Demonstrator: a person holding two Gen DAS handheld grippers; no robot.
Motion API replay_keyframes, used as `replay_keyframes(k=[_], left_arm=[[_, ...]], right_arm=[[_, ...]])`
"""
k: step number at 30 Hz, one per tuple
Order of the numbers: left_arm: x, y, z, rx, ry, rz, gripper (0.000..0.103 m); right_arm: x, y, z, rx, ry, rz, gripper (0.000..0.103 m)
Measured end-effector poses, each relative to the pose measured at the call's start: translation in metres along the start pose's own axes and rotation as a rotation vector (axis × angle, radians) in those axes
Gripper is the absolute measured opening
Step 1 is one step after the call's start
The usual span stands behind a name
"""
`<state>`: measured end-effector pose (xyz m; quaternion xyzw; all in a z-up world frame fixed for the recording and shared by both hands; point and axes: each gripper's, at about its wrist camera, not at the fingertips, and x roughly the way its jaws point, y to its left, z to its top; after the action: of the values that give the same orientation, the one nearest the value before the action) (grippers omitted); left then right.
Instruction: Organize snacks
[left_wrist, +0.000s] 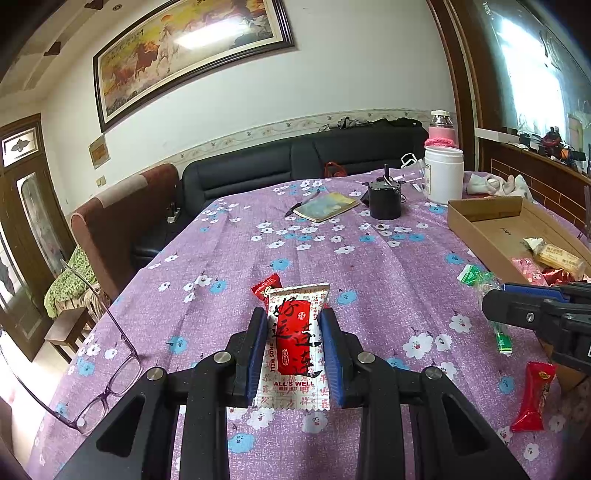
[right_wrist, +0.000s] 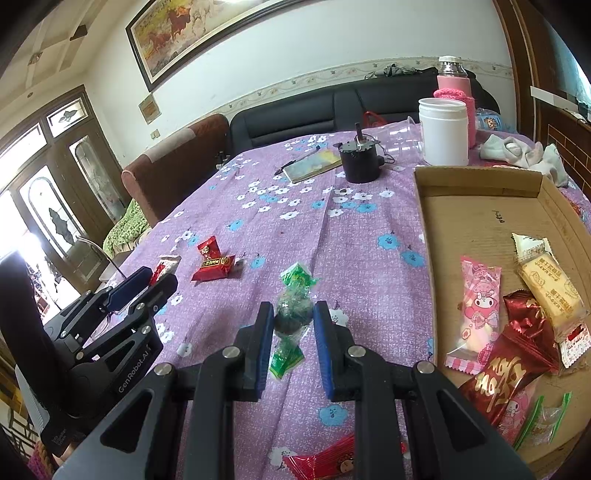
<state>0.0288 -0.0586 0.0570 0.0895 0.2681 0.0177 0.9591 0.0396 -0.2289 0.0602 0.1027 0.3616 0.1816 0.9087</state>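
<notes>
Purple floral tablecloth (left_wrist: 332, 251) covers the whole work surface; black sofa (left_wrist: 295, 162) and a framed horse painting (left_wrist: 192, 55) sit behind it.

Left tongs (left_wrist: 294, 345): I see the blue pads (left_wrist: 258, 343) pinching a white-and-red "ALL'S WELL" snack packet (left_wrist: 295, 343) from both sides, packet standing between the fingers. A small red candy (left_wrist: 266, 288) lies just beyond the packet's far end. Glasses (left_wrist: 107, 373) lie to the left of these tongs. To their right: a long red snack wrapper (left_wrist: 533, 397) on the cloth, and the other tool's black finger pokes in at the right edge.

Right tongs (right_wrist: 293, 321): fingers bracket a green twist-wrapped candy (right_wrist: 291, 314), close on either side. I can't tell whether the pads actually touch it or it's just lying on the cloth between them. Left of these tongs are two red candies (right_wrist: 212, 262), touching each other. Another red wrapper (right_wrist: 317, 459) lies under the near side of the tool.

Cardboard tray (right_wrist: 476, 184) is right of the right tongs, already holding several snacks: a pink cartoon-character packet (right_wrist: 478, 295), a yellow cake bar (right_wrist: 550, 295), a dark red packet with gold characters (right_wrist: 498, 376).

Far side of the table: white jar (right_wrist: 445, 133), pink-sleeved bottle (right_wrist: 456, 85), black cylindrical motor-like part (right_wrist: 360, 162), notebook (right_wrist: 314, 166) with a pen (right_wrist: 295, 160).
</notes>
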Motion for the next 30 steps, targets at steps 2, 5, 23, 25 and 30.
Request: replay_keyframes(k=[2,5,23,25,30], left_arm=[[-0.0001,-0.0001,0.0,-0.001,-0.001,0.001,0.031],[-0.0003,-0.0002,-0.0002,-0.001,-0.001,0.003,0.031],[-0.0011,0.0012,-0.0005,0.0,-0.004,0.008,0.031],[-0.0012,0.0014,-0.0005,-0.001,-0.005,0.008,0.031],[-0.0016,0.0016,-0.0005,0.0,-0.005,0.009,0.031]], right_arm=[[-0.0002,0.0004,0.0002,-0.001,0.0,0.001,0.021],[-0.0012,0.0008,0.0003,0.0,-0.004,0.001,0.021],[-0.0023,0.0007,0.0009,0.003,-0.007,0.001,0.021],[-0.0024,0.0012,0.0006,0.003,-0.006,0.0,0.021],[-0.0023,0.0003,0.0008,0.005,-0.008,-0.001,0.021]])
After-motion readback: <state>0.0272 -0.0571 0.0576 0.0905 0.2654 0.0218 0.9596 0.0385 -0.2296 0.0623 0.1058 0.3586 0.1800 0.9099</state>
